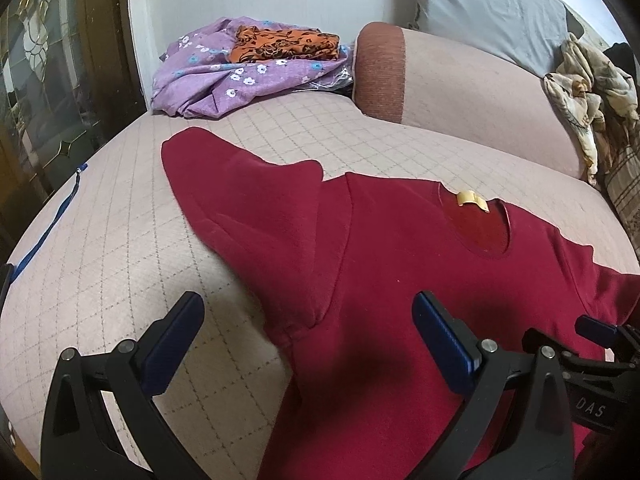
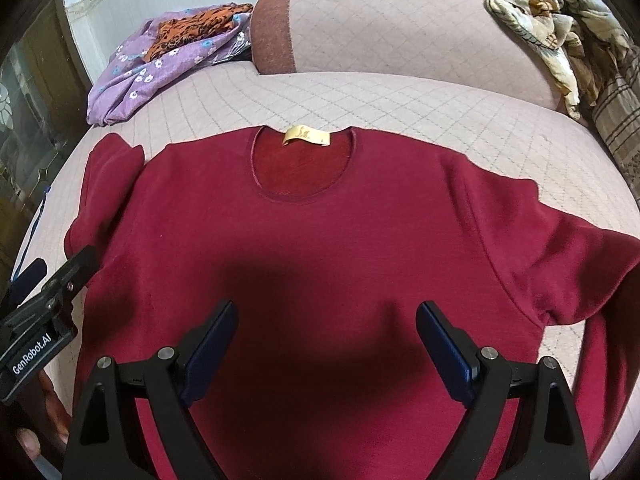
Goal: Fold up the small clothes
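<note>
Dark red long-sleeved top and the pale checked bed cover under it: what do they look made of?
The dark red long-sleeved top looks like soft matte knit, perhaps cotton jersey: no sheen, limp sleeves. The pale checked bed cover appears to be quilted fabric, with stitched grid lines, faintly fuzzy.

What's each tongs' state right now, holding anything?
Left tongs: open, empty, over the red shirt sleeve edge.
Right tongs: open, empty, over the shirt's body.
</note>
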Demonstrator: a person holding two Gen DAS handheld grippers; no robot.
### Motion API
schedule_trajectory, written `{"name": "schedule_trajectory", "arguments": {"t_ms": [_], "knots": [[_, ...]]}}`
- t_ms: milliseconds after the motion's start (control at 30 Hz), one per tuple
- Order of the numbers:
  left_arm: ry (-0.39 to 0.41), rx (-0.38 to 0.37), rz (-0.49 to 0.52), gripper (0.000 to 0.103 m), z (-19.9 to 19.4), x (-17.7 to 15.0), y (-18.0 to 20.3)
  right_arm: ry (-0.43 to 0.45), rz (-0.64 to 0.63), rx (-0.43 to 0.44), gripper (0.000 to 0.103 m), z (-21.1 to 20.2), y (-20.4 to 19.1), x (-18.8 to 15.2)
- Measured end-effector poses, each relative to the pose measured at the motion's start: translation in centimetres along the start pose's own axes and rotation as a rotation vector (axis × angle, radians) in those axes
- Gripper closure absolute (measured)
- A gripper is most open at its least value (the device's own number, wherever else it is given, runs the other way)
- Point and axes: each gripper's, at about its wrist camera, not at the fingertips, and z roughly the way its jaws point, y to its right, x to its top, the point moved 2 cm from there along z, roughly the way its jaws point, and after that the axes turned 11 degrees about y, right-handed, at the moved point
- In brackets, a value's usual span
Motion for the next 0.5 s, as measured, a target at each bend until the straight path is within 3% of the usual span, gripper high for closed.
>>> {"name": "schedule_trajectory", "arguments": {"t_ms": [500], "knots": [[-0.032, 0.037, -0.038, 0.0, 1.3, -0.1, -2.2, -0.011, -0.08, 0.039, 0.011, 2.1, -3.7, 1.1]]}}
